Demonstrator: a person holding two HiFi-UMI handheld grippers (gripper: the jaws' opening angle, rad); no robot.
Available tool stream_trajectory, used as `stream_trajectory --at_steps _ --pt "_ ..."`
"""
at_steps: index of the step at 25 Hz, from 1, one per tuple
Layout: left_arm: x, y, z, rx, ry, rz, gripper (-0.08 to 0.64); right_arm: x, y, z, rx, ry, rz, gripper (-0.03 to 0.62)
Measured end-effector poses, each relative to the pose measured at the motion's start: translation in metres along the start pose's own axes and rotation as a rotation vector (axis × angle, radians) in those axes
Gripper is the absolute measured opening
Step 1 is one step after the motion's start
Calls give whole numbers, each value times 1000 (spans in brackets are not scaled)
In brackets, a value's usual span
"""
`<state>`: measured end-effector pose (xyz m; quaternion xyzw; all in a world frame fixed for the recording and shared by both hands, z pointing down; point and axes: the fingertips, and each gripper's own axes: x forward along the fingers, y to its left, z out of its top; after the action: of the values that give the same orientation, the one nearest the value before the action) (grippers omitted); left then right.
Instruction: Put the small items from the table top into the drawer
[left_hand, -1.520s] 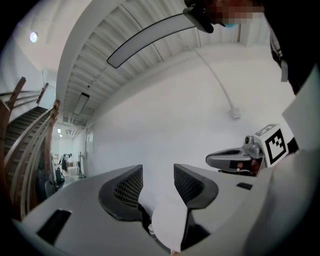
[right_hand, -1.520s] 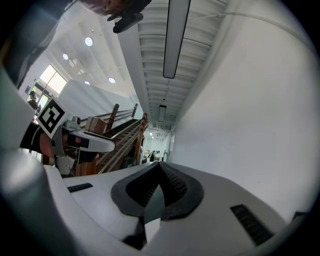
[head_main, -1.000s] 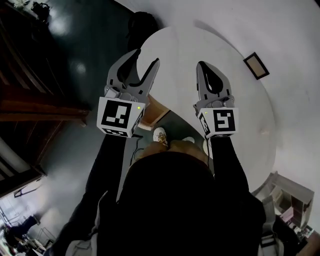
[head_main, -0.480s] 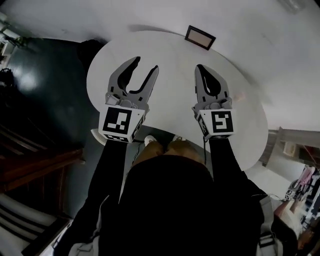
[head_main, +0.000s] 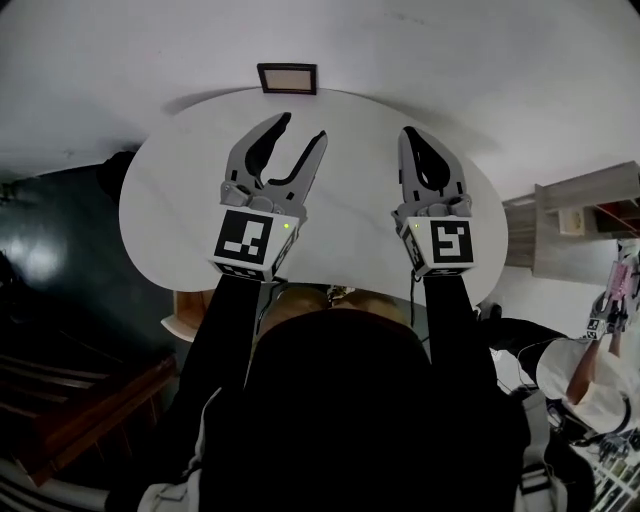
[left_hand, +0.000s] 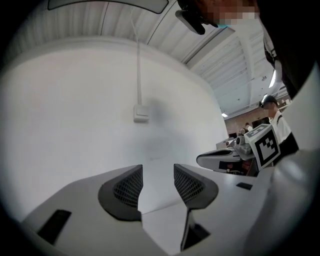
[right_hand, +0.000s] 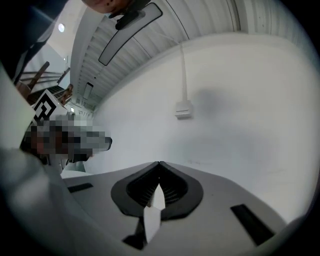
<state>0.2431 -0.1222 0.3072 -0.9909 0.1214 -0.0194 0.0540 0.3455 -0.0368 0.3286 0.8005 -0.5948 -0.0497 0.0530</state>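
Small items are what I'm after, but I see none on the bench (head_main: 170, 190). Its white top is bare from the head view, apart from a flat dark-framed panel (head_main: 287, 78) at the far edge, against the wall (head_main: 420, 50). If that panel counts as one of the items, it hasn't been touched.

The drawer isn't plainly in sight either. A tan piece (head_main: 185, 305) pokes out under the near rim on the left, but I can't tell whether it belongs to a drawer.

The left hand-held gripper (head_main: 302, 128) is held level over the bench with its jaws wide apart and nothing between them. The right hand-held gripper (head_main: 409, 134) sits beside it with its jaws closed tip to tip, also empty. Both point towards the wall.

My read is that nothing is being carried and no drawer stands open, so either the work hasn't started or the items lie outside these views. I need to find the items and the drawer before anything else can happen.
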Motion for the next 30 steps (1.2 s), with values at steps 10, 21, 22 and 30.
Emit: stream_trajectory --at_steps 10,21,22,30 --pt "63 -87 0 -12 -4 -217 209 -76 -92 -16 21 43 -250 26" --pt "97 -130 -12 -15 47 -378 209 -106 -121 -29 41 94 -378 26" --pt "100 -132 -17 -12 58 -384 209 -107 -121 -31 41 101 -382 26" --pt "146 -161 -97 -10 240 -421 216 -122 -127 -46 51 153 -427 26"
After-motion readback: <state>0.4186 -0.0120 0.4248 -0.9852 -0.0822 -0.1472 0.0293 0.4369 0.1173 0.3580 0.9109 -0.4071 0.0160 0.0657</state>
